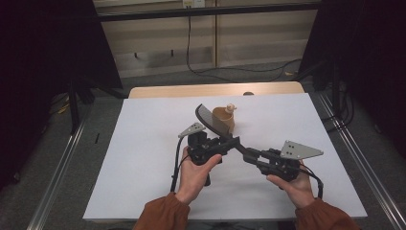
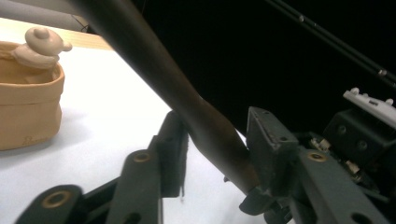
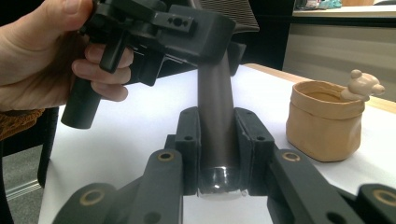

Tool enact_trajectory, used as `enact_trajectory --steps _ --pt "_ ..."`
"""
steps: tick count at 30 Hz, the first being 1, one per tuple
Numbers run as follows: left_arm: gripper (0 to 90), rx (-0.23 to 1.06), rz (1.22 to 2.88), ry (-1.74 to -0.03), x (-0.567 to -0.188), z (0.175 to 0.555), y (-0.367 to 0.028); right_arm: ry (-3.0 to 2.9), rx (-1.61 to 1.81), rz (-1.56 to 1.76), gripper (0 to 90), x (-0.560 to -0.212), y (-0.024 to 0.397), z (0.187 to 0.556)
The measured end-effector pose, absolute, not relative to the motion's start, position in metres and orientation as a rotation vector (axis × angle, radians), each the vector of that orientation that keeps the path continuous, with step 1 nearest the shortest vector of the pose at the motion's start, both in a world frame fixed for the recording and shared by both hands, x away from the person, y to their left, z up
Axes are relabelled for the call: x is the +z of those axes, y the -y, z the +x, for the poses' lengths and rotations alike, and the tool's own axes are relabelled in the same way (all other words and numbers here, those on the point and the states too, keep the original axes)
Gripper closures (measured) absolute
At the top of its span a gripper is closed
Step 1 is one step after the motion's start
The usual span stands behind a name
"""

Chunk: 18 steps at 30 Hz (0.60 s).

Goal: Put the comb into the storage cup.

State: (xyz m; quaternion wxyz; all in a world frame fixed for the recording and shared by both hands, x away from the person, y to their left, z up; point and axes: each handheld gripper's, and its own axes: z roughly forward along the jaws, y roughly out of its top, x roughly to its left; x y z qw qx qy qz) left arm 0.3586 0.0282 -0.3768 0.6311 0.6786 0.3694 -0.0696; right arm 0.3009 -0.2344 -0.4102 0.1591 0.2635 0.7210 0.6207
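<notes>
White table (image 1: 143,158) first: a person grips a dark spatula-type utensil (image 1: 213,123) above it, just in front of a tan pouch-like container (image 1: 226,116) with a tiny bear figure (image 1: 231,108) on its rim. Right gripper (image 3: 218,140) jaws are clamped on the handle end; left gripper (image 2: 212,154) jaws sit around the shaft, one touching, the other slightly off. The blade's mostly cut off up close, and the faint mark on the pouch isn't readable.
</notes>
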Motion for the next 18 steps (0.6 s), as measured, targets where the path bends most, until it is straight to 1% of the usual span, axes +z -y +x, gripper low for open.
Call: enact_trajectory --steps 6,12,18 --pt "64.4 -0.211 1.512 -0.889 -0.3785 0.36 -0.0283 -2.054 1.774 0.755 72.6 -0.4103 0.2343 0.301" --pt "66.1 -0.236 1.506 -0.898 -0.3794 0.3608 -0.0288 -2.056 1.766 0.755 72.6 -0.4115 0.2338 0.3011" --pt "69.8 -0.264 1.49 -0.893 -0.3789 0.3607 -0.0295 -2.067 1.747 0.741 72.4 -0.4129 0.2319 0.3012"
